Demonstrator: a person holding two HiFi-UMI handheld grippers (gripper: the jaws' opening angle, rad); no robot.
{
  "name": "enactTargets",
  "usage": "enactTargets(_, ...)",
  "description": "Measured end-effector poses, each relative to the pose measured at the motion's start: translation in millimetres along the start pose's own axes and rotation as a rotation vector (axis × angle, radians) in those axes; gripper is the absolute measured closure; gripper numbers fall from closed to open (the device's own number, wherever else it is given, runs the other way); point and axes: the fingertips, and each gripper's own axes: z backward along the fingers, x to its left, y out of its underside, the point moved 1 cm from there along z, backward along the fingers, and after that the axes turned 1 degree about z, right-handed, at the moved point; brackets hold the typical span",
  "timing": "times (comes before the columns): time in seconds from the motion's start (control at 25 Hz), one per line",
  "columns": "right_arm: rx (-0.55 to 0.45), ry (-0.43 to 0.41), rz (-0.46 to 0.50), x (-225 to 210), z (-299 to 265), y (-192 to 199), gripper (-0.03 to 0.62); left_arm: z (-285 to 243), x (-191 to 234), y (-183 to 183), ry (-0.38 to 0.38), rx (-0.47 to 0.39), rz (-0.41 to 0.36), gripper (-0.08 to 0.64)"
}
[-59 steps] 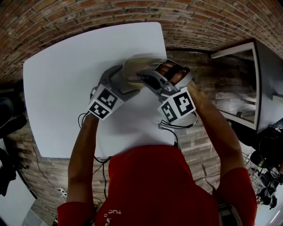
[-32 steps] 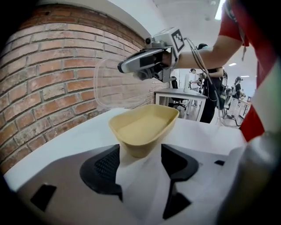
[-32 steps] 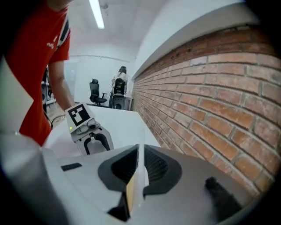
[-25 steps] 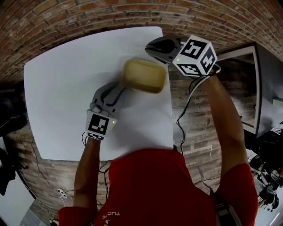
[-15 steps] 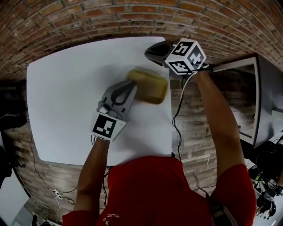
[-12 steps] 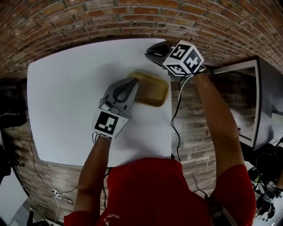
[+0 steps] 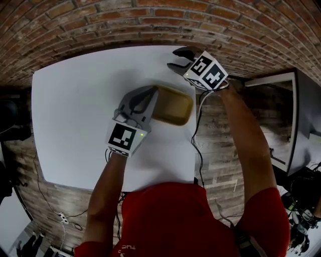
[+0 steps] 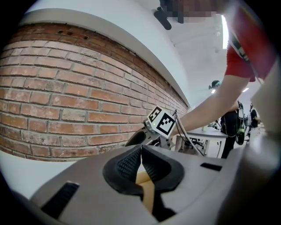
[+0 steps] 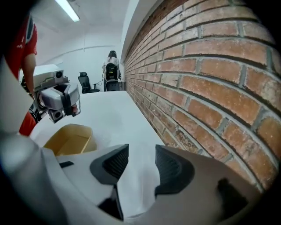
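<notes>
Jaws of left gripper (image 8: pixel 141 151) pinch tray (image 8: pixel 147 195) rim; right gripper view shows its hollow.

Open-plan office: brick wall (image 9: pixel 210 66), swivel chairs (image 9: pixel 89 83), ceiling strip light (image 9: pixel 68 9), white table (image 7: pixel 75 100).

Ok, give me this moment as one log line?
left tongs: shut on tan tray rim | right tongs: open, empty, over white table near brick wall

We wear a red short-sleeved shirt (image 7: pixel 175 216). Our left gripper (image 7: pixel 152 92) and right gripper (image 7: pixel 173 58) are grey shells with black ribbed pads (image 9: pixel 169 166). Each carries a white cube (image 7: pixel 206 72) of black square markers and trails thin black cables (image 7: pixel 196 125).
</notes>
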Motion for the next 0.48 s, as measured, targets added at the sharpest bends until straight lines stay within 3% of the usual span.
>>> enactTargets(0.2, -0.068, 0.049, 0.076, 10, 14, -9, 0.394, 1, -2, -2, -0.003, -0.003, -0.005, 0.54)
enactTargets(0.36, -0.269, 0.05, 0.054, 37, 53, -45, 0.399, 7, -6, -18, -0.021, -0.045, -0.011, 0.54)
enactTargets(0.48, -0.429, 0.072, 0.03, 65, 90, -71, 0.447, 17, -9, -36, -0.036, -0.083, -0.008, 0.54)
